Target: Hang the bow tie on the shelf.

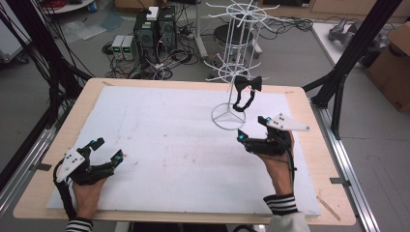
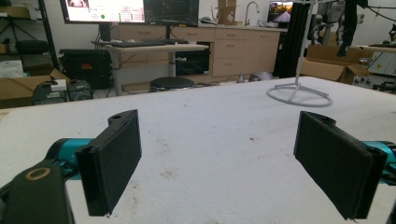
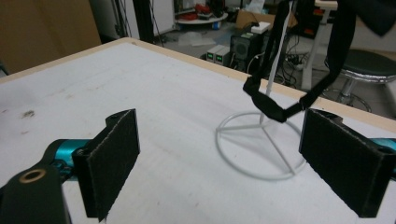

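1. I see a black cloth bow tie [image 1: 248,84] hanging on a tall white wire stand [image 1: 234,72]. Its black strap [image 1: 243,102] droops in a loop below it.
2. The stand sits at the far right part of the tabletop [image 1: 183,140]. Its foot is a round white wire ring [image 1: 228,117] with three thin spokes.
3. My right gripper [image 1: 252,129] rests on the tabletop just near that ring. Its jaws are wide apart and hold nothing.
4. In the right gripper view, the strap [image 3: 299,70] hangs down beside the thin white pole [image 3: 275,65], right ahead of the jaws.
5. My left gripper [image 1: 109,149] is far off at the near left. Its jaws are wide apart too, with nothing in them.
6. The jaw pads [image 2: 112,158] are flat, black and a bit fuzzy.
7. The tabletop is covered with a white sheet that looks rough and has small brown marks. A pale wood edge [image 1: 300,89] shows around it.
8. Nothing sits between my grippers and the stand.
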The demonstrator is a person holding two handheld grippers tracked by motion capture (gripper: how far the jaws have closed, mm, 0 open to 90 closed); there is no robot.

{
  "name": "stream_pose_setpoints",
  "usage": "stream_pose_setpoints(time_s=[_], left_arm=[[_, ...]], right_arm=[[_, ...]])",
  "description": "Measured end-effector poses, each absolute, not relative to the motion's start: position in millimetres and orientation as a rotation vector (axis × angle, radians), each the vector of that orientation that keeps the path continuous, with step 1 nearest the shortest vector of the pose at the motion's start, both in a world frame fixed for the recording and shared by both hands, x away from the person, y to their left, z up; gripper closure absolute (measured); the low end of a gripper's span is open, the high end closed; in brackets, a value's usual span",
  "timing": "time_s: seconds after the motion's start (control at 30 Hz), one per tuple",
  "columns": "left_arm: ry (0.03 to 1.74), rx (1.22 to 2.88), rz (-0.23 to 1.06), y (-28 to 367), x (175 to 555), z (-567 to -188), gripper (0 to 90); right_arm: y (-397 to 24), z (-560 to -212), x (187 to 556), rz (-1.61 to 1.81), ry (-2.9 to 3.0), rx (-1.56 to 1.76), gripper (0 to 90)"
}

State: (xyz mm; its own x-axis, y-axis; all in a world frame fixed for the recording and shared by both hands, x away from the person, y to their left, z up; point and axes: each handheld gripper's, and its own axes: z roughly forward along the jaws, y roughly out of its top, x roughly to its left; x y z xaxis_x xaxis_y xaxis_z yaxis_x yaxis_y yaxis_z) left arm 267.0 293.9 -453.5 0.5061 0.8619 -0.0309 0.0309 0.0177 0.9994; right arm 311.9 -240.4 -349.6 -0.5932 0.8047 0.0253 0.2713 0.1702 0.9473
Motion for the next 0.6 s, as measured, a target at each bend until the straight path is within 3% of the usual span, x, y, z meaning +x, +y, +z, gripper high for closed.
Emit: stream_pose_setpoints(time_s=[0.27,0.6], left_arm=[[0.829,1.412,0.793,293.0,266.1,-453.8,15.3],[0.832,1.419,0.796,293.0,266.4,-453.6,15.4]], right_arm=[[-265.0,-400.6,269.8,1.519,1.746,0.996,11.4],[-281.7,-432.6,258.7,1.518,1.674,1.019,11.4]])
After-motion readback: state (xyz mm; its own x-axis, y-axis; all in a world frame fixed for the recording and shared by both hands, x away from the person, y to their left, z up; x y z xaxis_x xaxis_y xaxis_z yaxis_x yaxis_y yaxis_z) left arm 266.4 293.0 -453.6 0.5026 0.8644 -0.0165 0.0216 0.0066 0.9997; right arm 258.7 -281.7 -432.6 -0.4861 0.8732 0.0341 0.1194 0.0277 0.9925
